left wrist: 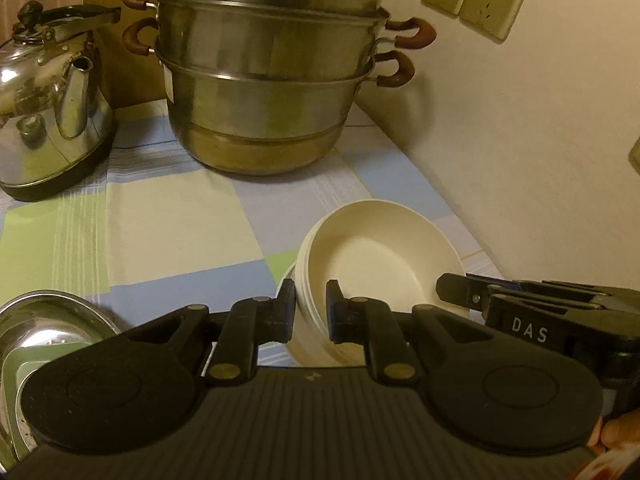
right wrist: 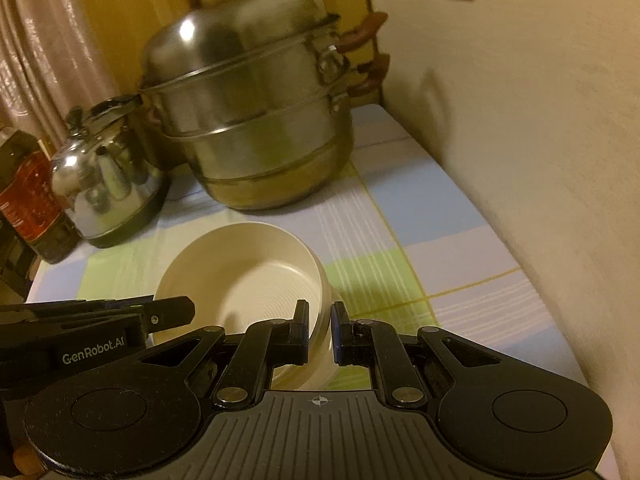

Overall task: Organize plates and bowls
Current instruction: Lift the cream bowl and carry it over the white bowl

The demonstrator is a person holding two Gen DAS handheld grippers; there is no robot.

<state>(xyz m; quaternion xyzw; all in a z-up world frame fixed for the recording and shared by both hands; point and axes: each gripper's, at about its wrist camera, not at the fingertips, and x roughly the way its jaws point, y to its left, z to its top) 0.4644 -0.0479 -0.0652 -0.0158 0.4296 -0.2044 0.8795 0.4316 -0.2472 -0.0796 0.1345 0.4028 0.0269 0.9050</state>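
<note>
Your left gripper point(left wrist: 311, 308) pinches the near left rim of the stack of cream bowls point(left wrist: 380, 252), fingers clamped on it. Your right gripper point(right wrist: 320, 330) pinches the near right rim of the same stack, clamped too. So you hold the bowls with both tools, just above the checked cloth point(left wrist: 168, 208), near the wall on the right. Far back stand the big steamer pot point(left wrist: 264, 92) and the kettle point(left wrist: 48, 112). I think you are carrying the stack. Next, keep it level and set it down softly.
</note>
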